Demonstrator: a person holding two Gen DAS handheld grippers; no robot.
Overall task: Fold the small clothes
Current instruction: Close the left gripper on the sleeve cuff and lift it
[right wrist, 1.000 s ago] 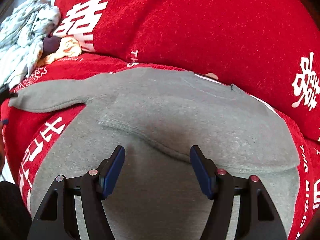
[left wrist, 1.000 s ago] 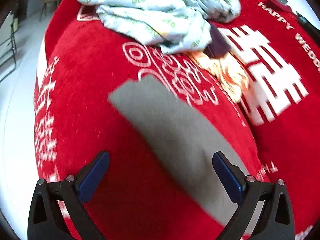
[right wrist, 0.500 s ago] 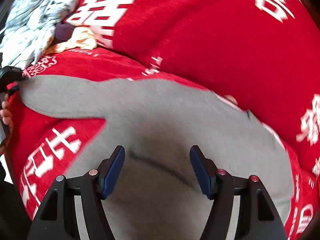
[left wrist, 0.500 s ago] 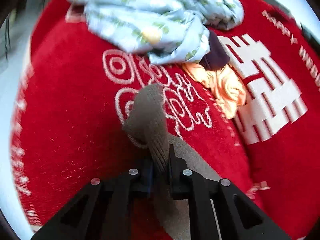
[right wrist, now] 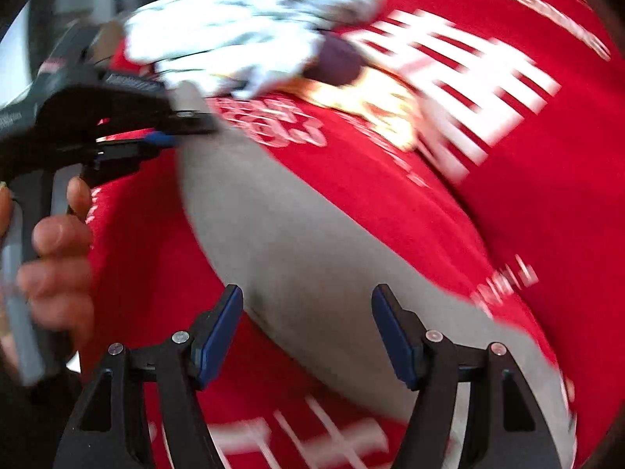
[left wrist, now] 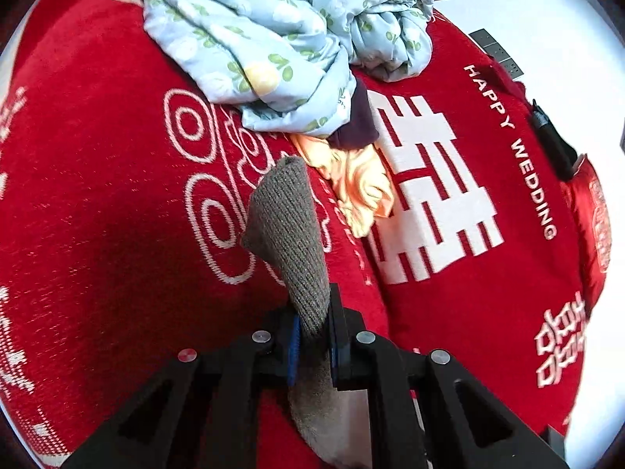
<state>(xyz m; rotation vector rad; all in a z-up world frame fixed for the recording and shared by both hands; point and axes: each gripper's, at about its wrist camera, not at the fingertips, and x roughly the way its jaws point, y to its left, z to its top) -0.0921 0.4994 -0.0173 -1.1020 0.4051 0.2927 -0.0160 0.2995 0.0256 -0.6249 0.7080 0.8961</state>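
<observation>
A grey sweater lies on a red blanket (left wrist: 97,203). Its sleeve (right wrist: 312,242) stretches from the lower right up to the left. My left gripper (left wrist: 314,328) is shut on the ribbed cuff (left wrist: 289,226), which stands up between the pads. In the right wrist view the left gripper (right wrist: 168,129) shows at the upper left, held by a hand (right wrist: 54,258). My right gripper (right wrist: 306,328) is open and empty, its fingers either side of the sleeve, just above it.
A pale blue floral quilt (left wrist: 281,27) is heaped at the far end of the red blanket. An orange garment (left wrist: 359,187) and a dark purple one (left wrist: 357,125) lie beside it. A red cushion (left wrist: 488,234) with white lettering rises to the right.
My left gripper closed on the sweater cuff and lifted it. My right gripper swung left from the sweater body along the sleeve, still open.
</observation>
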